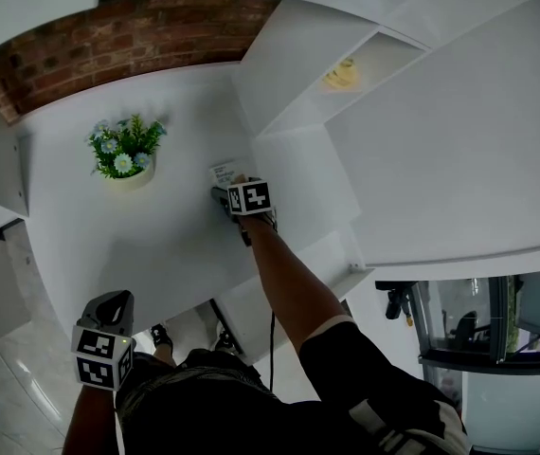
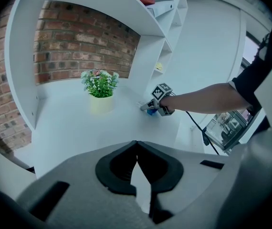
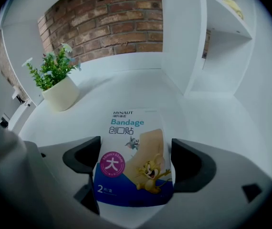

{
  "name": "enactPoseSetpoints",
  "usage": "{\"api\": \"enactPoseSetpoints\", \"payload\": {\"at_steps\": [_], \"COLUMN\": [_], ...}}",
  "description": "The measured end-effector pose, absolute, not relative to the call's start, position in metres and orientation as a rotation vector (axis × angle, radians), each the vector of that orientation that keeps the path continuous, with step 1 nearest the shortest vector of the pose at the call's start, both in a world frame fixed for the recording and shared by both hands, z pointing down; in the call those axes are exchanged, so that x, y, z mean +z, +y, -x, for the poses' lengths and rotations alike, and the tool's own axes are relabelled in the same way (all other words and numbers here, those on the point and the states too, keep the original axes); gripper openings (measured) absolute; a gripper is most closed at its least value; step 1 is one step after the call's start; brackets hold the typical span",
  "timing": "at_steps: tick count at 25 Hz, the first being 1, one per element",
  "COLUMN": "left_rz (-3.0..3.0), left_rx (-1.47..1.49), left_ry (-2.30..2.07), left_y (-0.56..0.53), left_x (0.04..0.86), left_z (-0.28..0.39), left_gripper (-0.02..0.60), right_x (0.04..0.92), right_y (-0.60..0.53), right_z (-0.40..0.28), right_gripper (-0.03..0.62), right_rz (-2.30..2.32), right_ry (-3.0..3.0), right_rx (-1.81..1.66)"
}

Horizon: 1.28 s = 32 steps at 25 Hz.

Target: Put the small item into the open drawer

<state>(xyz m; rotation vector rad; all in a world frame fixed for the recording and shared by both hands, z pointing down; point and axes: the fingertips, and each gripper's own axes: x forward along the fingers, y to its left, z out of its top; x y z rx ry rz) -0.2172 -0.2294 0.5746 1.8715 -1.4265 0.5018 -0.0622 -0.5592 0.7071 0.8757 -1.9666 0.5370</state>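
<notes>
The bandage packet lies flat on the white bench, to the right of the potted plant and well apart from it. The right gripper is down over the packet with its jaws spread wide, one on each side, neither pad pressing on it. Right of the plant, past the packet, white shelves rise from the bench, with a yellow thing in one nook. Behind the plant is a brick wall. The left gripper hangs at the bench's near edge, far from the plant, its jaws closed together on nothing.
</notes>
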Motion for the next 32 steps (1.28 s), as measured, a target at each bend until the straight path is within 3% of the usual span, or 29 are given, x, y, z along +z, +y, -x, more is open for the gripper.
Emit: {"api": "enactPoseSetpoints", "payload": {"at_steps": [15,32], "left_rz": [-1.88,-1.984], "left_rx": [0.478,0.452], "left_ry": [-1.405,-1.399], "left_y": [-0.217,-0.228], "left_x": [0.574,0.548], "left_z": [0.206,0.171], "left_gripper": [0.017,0.017], "right_x": [0.699,0.608], "right_y": [-0.553,-0.521], "right_z": [0.055,0.029], "right_gripper": [0.433,0.433], "right_rz": [-0.861,-0.892], "right_ry": [-1.921,-2.074], "right_rx": [0.55,0.508]}}
